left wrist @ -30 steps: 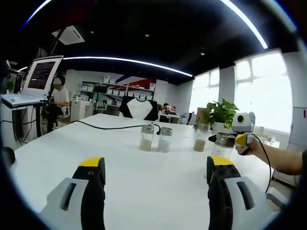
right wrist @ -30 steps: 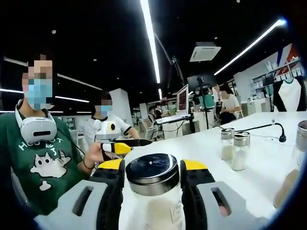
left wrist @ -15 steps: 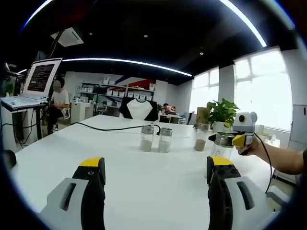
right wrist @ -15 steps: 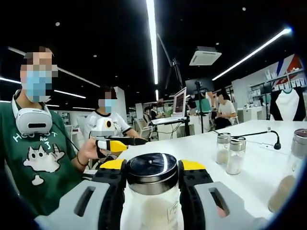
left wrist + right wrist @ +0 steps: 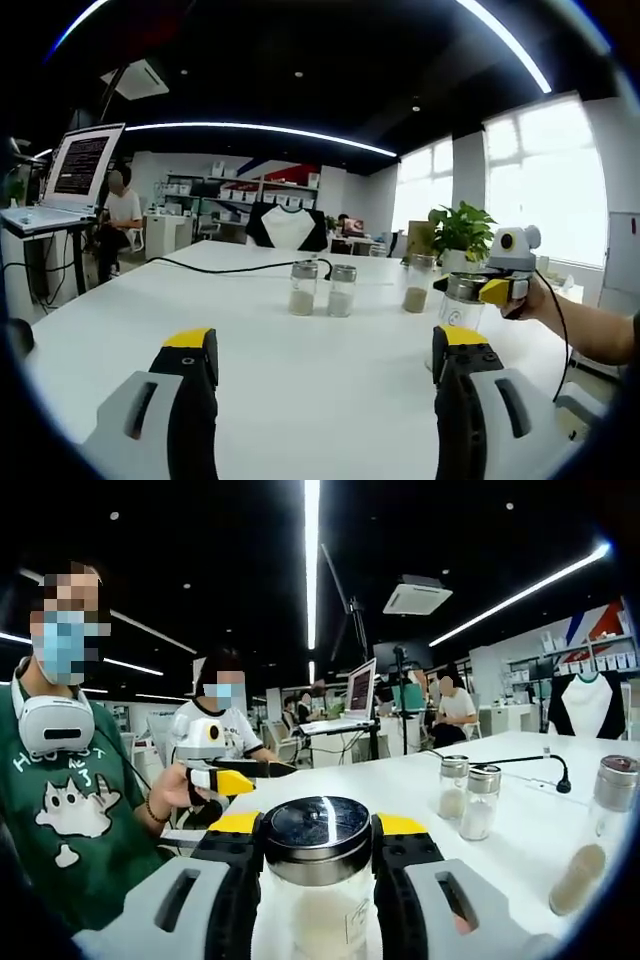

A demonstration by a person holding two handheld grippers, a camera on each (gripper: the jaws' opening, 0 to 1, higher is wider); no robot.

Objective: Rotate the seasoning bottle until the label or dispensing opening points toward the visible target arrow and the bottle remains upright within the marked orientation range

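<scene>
Both jaws of your right gripper (image 5: pixel 315 865) press against the bottle (image 5: pixel 316 885), clamped just under its steel lid, and it stands upright on the white table (image 5: pixel 520 825). Your left gripper (image 5: pixel 325 400) hangs wide open over the table with nothing between its jaws. Two small shakers (image 5: pixel 322 290) stand side by side past it, a third jar (image 5: pixel 417 285) to their right, near a plant (image 5: pixel 462 233).
</scene>
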